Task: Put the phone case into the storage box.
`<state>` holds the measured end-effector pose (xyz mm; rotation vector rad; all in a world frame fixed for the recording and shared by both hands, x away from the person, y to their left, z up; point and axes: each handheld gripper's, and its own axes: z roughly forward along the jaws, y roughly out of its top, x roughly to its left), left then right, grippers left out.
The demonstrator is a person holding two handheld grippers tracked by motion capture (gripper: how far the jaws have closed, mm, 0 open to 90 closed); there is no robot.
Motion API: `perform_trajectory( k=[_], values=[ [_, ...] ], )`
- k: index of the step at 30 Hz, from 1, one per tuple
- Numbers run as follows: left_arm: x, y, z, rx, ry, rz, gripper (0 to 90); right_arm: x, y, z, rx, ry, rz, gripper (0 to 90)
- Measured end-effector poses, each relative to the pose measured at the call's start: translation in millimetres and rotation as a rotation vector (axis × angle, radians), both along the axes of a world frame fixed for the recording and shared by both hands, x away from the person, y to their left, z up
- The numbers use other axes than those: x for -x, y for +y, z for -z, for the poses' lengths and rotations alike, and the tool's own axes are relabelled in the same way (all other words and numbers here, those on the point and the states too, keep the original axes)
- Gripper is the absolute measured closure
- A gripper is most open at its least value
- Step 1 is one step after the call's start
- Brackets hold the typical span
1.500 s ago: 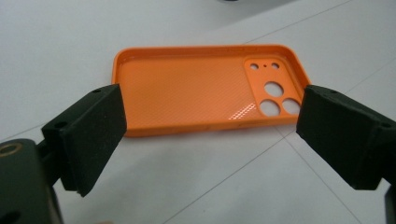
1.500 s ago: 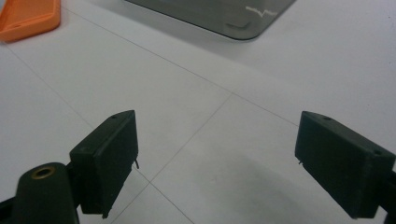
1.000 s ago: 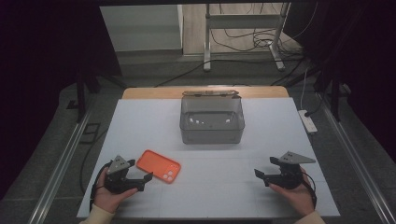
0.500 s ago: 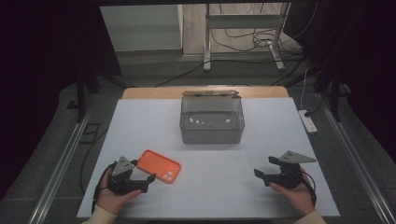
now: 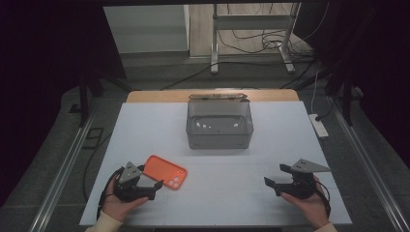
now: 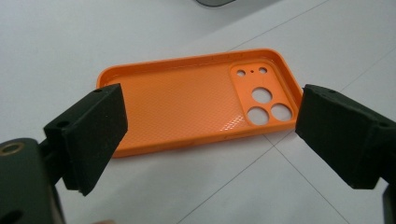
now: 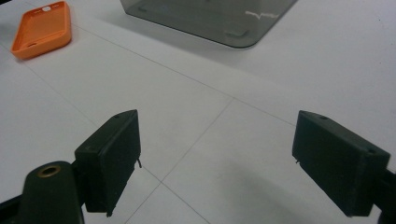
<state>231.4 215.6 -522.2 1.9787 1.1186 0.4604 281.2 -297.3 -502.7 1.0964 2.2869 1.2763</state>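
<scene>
An orange phone case (image 5: pixel 165 172) lies flat on the white table, inner side up, camera cut-outs toward its right end (image 6: pixel 196 100). My left gripper (image 5: pixel 153 185) is open just in front of the case, its jaws spread wider than the case and low over the table (image 6: pixel 210 140). A clear grey plastic box (image 5: pixel 219 124) stands at the table's middle back. My right gripper (image 5: pixel 274 178) is open at the front right, over bare table (image 7: pixel 215 163). The case (image 7: pixel 43 29) and the box (image 7: pixel 210 18) lie far beyond it.
The white table top (image 5: pixel 270 145) ends in a wooden strip at the back (image 5: pixel 145 95). A white power strip (image 5: pixel 319 125) hangs off the right edge. Beyond the table stand a metal frame and cables (image 5: pixel 251 43) on the floor.
My left gripper has slid right and slightly forward, closing in on the near side of the orange case. The right gripper and the case have stayed put.
</scene>
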Motion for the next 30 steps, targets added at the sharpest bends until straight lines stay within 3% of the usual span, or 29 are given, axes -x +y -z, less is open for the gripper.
perform_trajectory(
  k=[8, 11, 16, 19, 30],
  values=[
    [-1.6, 1.5, 0.2, 0.002, -0.002, 0.001, 9.6, -6.3, 5.3, 0.5, 0.001, -0.002, -0.004, 15.3],
    [-1.9, 1.7, 1.0, 0.004, -0.004, 0.002, 9.7, -7.2, 8.8, -0.7, 0.0, -0.024, -0.01, 14.8],
    [-1.5, -0.6, 0.5, -0.002, -0.013, 0.021, 9.8, -3.9, 11.4, -1.8, 0.005, -0.054, 0.017, 15.5],
    [1.3, 0.1, -0.3, -0.008, -0.02, 0.028, 9.7, -4.9, 13.5, -4.4, -0.008, -0.045, 0.026, 16.6],
    [0.5, 1.4, -2.1, -0.005, -0.023, 0.013, 9.7, -6.8, 25.8, -12.2, 0.024, -0.045, -0.026, 19.0]
  ],
)
